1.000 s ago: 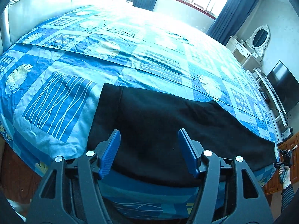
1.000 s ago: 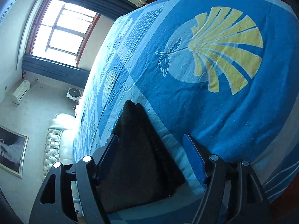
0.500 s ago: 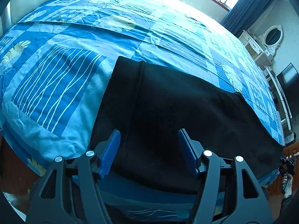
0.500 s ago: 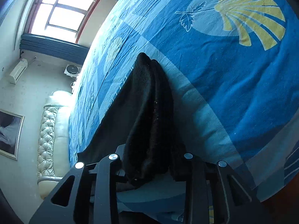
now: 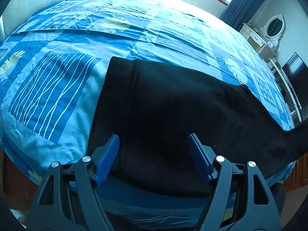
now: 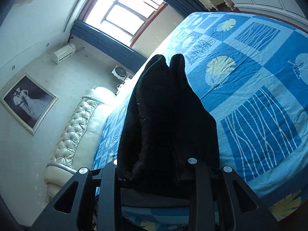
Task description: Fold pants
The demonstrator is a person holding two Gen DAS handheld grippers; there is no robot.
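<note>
Black pants (image 5: 173,105) lie flat on the blue patterned bedspread (image 5: 57,77), waistband end at the left, legs running right. My left gripper (image 5: 154,154) is open, its blue pads over the near waist part, holding nothing. My right gripper (image 6: 154,165) is shut on the leg end of the pants (image 6: 165,115), which bunches up between the fingers and is lifted off the bed. In the left wrist view that leg end rises at the far right (image 5: 296,140).
A white tufted headboard (image 6: 77,140) stands at the bed's far side. A white vanity with an oval mirror (image 5: 273,27) and a dark TV (image 5: 294,71) stand beyond the bed. A window with blue curtains (image 6: 123,15) is behind.
My right gripper closed on the leg end of the pants and lifted it off the bed. My left gripper moved closer over the waist part and stayed open.
</note>
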